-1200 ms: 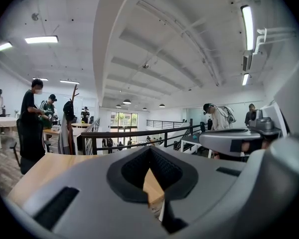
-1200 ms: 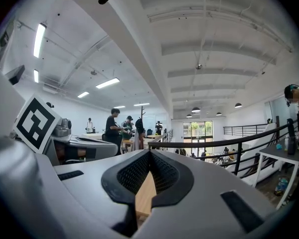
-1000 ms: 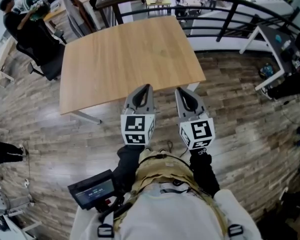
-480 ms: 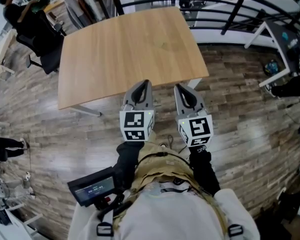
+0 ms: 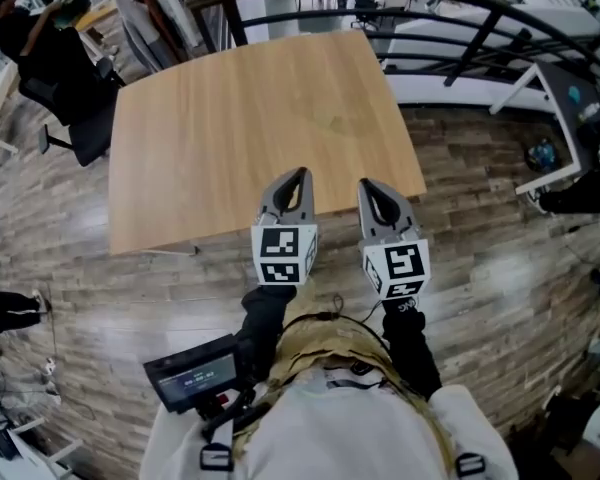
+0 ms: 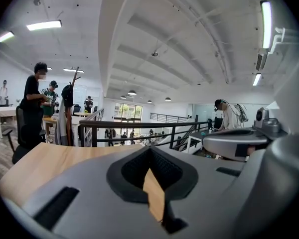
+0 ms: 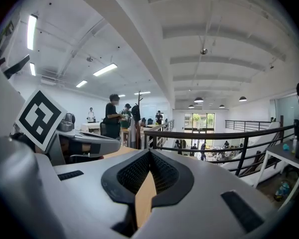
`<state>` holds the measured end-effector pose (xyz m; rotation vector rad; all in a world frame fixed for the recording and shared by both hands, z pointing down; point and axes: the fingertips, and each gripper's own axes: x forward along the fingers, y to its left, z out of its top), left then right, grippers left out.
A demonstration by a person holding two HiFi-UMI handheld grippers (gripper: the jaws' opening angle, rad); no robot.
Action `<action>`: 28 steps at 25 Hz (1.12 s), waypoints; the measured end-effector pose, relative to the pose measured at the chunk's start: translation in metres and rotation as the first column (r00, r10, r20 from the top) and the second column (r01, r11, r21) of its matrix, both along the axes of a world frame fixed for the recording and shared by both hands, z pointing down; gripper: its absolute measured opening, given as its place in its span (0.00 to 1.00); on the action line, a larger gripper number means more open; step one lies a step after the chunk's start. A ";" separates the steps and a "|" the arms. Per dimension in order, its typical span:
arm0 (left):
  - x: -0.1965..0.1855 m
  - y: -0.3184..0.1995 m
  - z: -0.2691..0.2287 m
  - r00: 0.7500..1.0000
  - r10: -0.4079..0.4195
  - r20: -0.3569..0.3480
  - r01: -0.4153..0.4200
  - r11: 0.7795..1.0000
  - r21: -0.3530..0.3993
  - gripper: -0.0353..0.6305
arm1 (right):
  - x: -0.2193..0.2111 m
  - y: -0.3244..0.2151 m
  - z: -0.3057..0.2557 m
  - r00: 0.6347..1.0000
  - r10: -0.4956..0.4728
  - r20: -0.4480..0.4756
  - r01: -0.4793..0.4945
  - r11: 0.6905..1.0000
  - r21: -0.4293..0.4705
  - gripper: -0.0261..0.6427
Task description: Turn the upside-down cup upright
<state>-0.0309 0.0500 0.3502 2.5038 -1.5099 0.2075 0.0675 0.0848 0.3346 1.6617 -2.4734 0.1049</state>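
Just closed jaws near wooden table [image 5: 230, 108]

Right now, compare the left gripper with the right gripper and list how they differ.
In the head view the left gripper leans rightward, the right gripper leftward, so their tips converge. The left gripper's marker cube bears a different black pattern from the right gripper's marker cube. Both are shut on nothing, tips over the table's near edge.
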 end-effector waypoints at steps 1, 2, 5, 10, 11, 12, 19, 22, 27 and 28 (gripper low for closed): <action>0.000 -0.015 0.002 1.000 0.001 -0.004 -0.001 1.000 -0.008 0.05 | -0.001 -0.016 0.000 1.000 -0.003 -0.002 0.003 1.000 -0.002 0.07; -0.001 -0.029 0.004 1.000 0.002 -0.007 -0.003 1.000 -0.016 0.05 | -0.003 -0.032 0.001 1.000 -0.007 -0.005 0.007 1.000 -0.004 0.07; -0.006 -0.066 0.012 1.000 0.005 -0.008 -0.005 0.999 -0.045 0.05 | -0.008 -0.074 0.007 1.000 -0.012 -0.003 0.012 1.000 -0.021 0.07; -0.013 -0.121 0.026 1.000 0.016 -0.011 -0.017 0.996 -0.084 0.05 | -0.013 -0.129 0.024 1.000 0.005 0.001 -0.005 0.998 -0.069 0.07; -0.013 -0.132 0.028 1.000 0.022 -0.012 -0.023 0.996 -0.089 0.05 | -0.014 -0.139 0.027 1.000 0.010 -0.001 -0.010 0.997 -0.077 0.07; -0.013 -0.141 0.030 0.999 0.029 -0.014 -0.031 0.995 -0.095 0.05 | -0.015 -0.148 0.030 1.000 0.015 -0.004 -0.015 0.996 -0.086 0.07; -0.007 -0.187 0.048 0.998 0.068 -0.018 -0.070 0.985 -0.157 0.05 | -0.014 -0.193 0.049 0.999 0.038 -0.009 -0.039 0.987 -0.153 0.07; 0.003 -0.204 0.062 0.997 0.069 -0.019 -0.071 0.980 -0.184 0.05 | -0.003 -0.208 0.066 0.999 0.044 -0.008 -0.045 0.981 -0.188 0.07; 0.022 -0.211 0.093 0.998 0.069 -0.005 -0.069 0.968 -0.241 0.05 | 0.009 -0.221 0.094 1.000 0.028 0.001 -0.027 0.971 -0.238 0.07; 0.024 -0.214 0.099 0.998 0.066 0.001 -0.063 0.966 -0.251 0.05 | 0.009 -0.224 0.102 1.000 0.018 0.001 -0.017 0.968 -0.249 0.07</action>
